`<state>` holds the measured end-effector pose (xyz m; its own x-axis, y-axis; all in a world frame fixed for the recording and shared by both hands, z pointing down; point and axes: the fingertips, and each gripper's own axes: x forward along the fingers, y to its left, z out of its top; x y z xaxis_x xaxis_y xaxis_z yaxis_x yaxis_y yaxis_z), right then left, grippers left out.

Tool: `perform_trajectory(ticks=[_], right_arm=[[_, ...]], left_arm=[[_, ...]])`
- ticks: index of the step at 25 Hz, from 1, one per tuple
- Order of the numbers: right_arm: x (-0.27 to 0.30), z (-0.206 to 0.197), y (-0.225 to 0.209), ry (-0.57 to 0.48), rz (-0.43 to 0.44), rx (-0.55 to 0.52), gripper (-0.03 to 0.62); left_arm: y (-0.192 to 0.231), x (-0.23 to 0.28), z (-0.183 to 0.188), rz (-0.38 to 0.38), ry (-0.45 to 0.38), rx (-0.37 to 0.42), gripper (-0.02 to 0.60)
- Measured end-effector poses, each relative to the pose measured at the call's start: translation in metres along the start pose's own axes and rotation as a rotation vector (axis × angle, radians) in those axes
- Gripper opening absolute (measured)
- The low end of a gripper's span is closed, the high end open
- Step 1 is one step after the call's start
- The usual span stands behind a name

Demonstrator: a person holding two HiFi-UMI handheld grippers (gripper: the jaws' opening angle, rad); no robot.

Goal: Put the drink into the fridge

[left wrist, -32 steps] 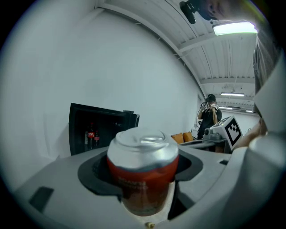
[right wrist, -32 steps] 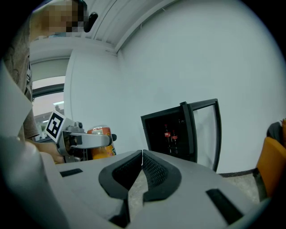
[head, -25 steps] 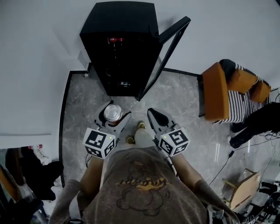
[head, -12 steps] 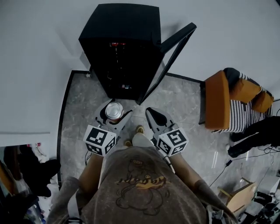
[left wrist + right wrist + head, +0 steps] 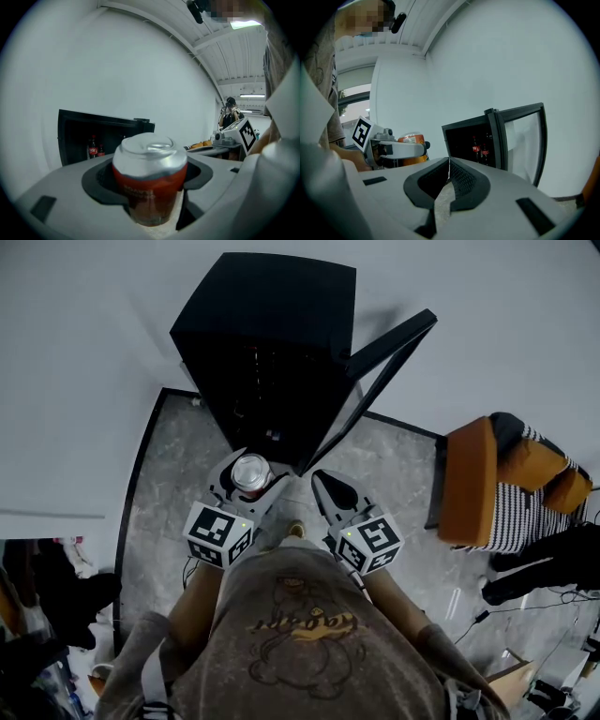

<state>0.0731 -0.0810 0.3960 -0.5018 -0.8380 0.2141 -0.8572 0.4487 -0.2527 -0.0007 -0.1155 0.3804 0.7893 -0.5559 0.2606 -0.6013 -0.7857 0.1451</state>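
Note:
A red drink can (image 5: 149, 180) with a silver top (image 5: 250, 471) stands upright between the jaws of my left gripper (image 5: 247, 481), which is shut on it just in front of the black fridge (image 5: 272, 343). The fridge door (image 5: 375, 381) hangs open to the right. Inside the fridge, dark bottles with red labels (image 5: 479, 150) stand on a shelf, also visible as bottles (image 5: 95, 148) in the left gripper view. My right gripper (image 5: 334, 495) is beside the left one, its jaws shut with nothing between them. It sees the can (image 5: 411, 149) at its left.
The fridge stands against a white wall on a grey marble floor (image 5: 178, 493). An orange chair with a striped cushion (image 5: 497, 479) sits at the right. Cables and dark items (image 5: 544, 577) lie on the floor beyond it. The person's shoe (image 5: 297, 530) shows between the grippers.
Both grippers and the can have come closer to the open fridge. The can stays gripped in the left gripper; the right gripper stays shut.

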Motion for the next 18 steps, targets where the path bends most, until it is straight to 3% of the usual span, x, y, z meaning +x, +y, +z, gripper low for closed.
perform_trajectory(ticks=[8,18], right_arm=[[0.015,0.008,-0.018,0.018,0.068,-0.029,0.021],[0.046,0.007,-0.033,0.026,0.061,-0.016,0.021]], left_arm=[[0.013,0.030,0.007,0.048,-0.016,0.012,0.333],[0.038,0.054,0.006,0.031,-0.002,0.033,0.333]])
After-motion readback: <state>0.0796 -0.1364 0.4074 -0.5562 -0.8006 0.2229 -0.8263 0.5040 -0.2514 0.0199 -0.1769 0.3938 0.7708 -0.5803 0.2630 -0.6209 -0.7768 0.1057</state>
